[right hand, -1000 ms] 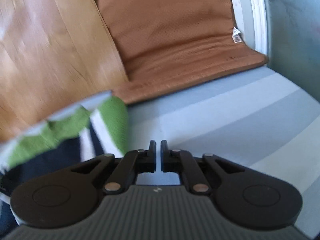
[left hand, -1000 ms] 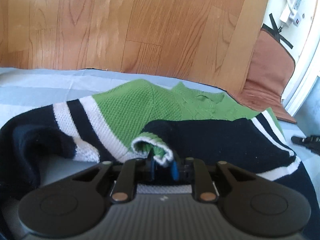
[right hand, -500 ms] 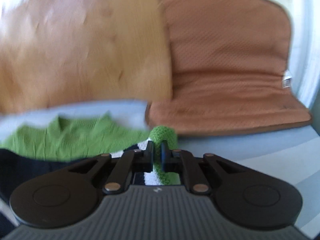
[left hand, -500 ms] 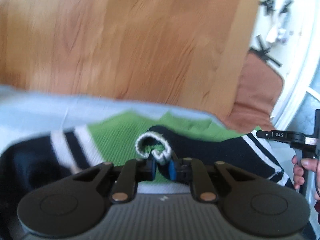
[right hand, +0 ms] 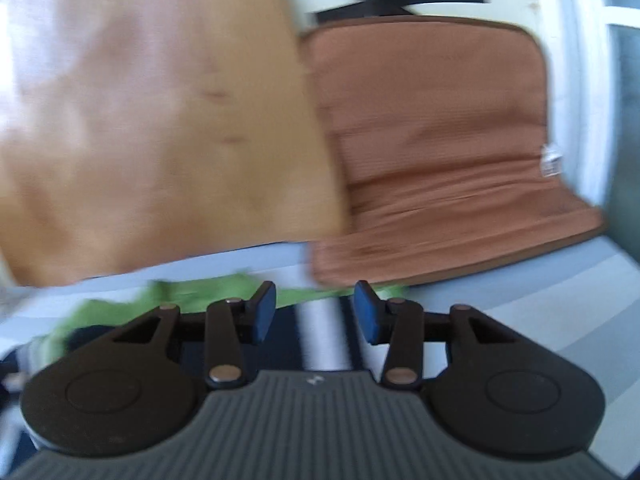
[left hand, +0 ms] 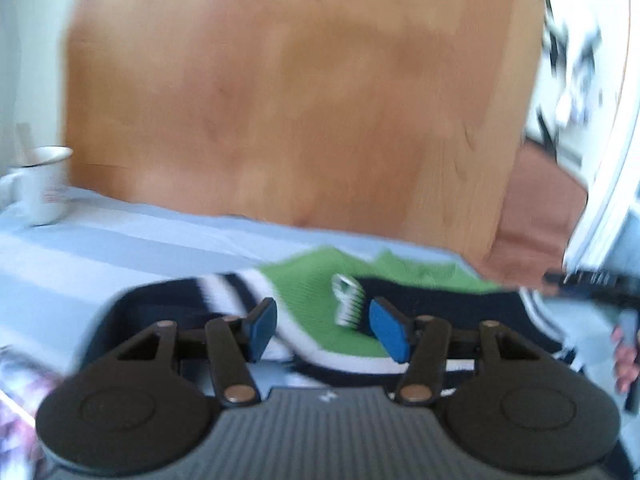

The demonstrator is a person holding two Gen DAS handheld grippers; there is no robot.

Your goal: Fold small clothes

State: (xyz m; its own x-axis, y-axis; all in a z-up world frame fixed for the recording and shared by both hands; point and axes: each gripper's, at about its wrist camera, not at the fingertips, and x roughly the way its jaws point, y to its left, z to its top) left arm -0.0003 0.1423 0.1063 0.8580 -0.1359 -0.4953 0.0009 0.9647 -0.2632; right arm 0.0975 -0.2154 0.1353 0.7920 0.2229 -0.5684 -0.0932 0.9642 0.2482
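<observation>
A small knit garment [left hand: 320, 292] in green, navy and white stripes lies folded on the pale blue striped cloth [left hand: 120, 248]. Its white ribbed cuff [left hand: 347, 300] rests loose on the green panel, just beyond my left gripper [left hand: 326, 330], whose jaws are opening with nothing pressed between the blue pads. In the right wrist view the same garment [right hand: 316, 328] shows its white stripe and green edge beneath my right gripper [right hand: 316, 312], whose jaws are also opening and free of the fabric. The other gripper and a hand [left hand: 624, 356] appear at the left view's right edge.
A white mug [left hand: 42, 184] stands at the far left on the cloth. Beyond the cloth is a wooden floor [left hand: 300, 100]. A brown cushion [right hand: 440, 140] lies past the cloth's far right corner, with white furniture and black straps behind it.
Both grippers went from shut to open. The left one let go of the white cuff, which dropped onto the garment. Both have lifted and pulled back; the right one released the green edge.
</observation>
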